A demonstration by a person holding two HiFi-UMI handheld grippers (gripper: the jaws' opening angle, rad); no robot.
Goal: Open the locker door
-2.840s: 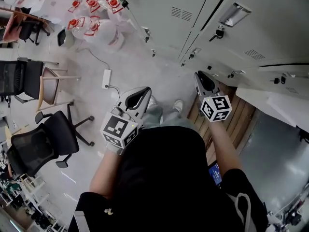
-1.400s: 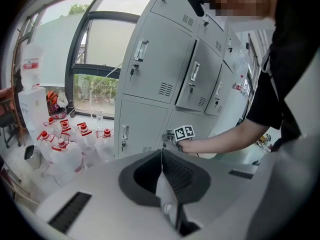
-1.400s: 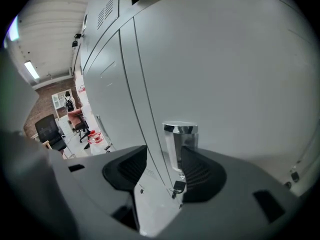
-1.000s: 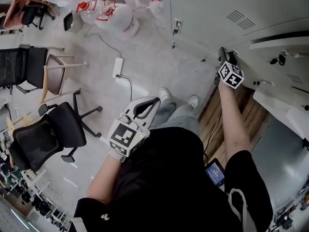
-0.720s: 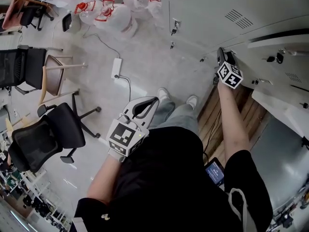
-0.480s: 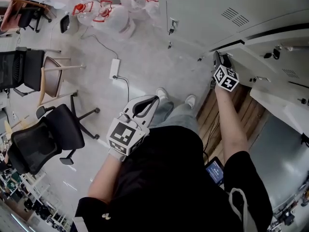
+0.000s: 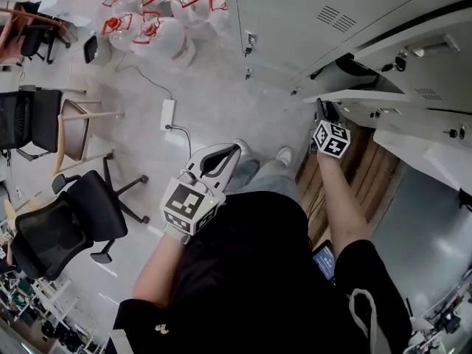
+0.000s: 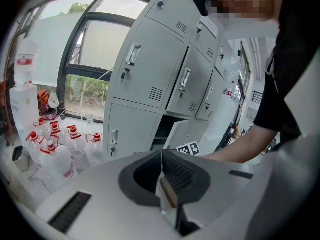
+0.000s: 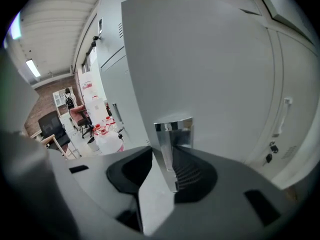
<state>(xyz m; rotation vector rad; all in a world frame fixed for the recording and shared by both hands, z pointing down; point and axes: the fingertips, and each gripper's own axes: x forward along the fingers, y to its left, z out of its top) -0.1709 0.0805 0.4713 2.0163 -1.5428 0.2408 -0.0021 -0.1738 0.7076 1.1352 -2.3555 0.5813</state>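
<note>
The grey locker door (image 7: 351, 95) stands ajar, with dark locker interior (image 7: 354, 68) showing behind it. My right gripper (image 7: 321, 111) is at the door's edge. In the right gripper view the door (image 9: 200, 59) fills the frame and its chrome handle (image 9: 172, 133) runs down between the jaws of the right gripper (image 9: 172, 153). These jaws have just been closing and now grip that handle. My left gripper (image 7: 234, 150) hangs by the person's waist, shut and empty. In its own view the left gripper (image 8: 162, 152) faces the lockers and the ajar door (image 8: 181, 134).
Several water bottles (image 7: 147, 21) stand on the floor at the upper left by the lockers. Black office chairs (image 7: 66, 223), a wooden chair (image 7: 82, 133) and a power strip (image 7: 167, 114) are at left. A wooden board (image 7: 354, 175) lies under my right arm. Closed lockers (image 8: 150, 69) flank the open one.
My right gripper has moved down and left in the head view, and the locker door has swung out with it, uncovering the dark interior. The left gripper has kept still.
</note>
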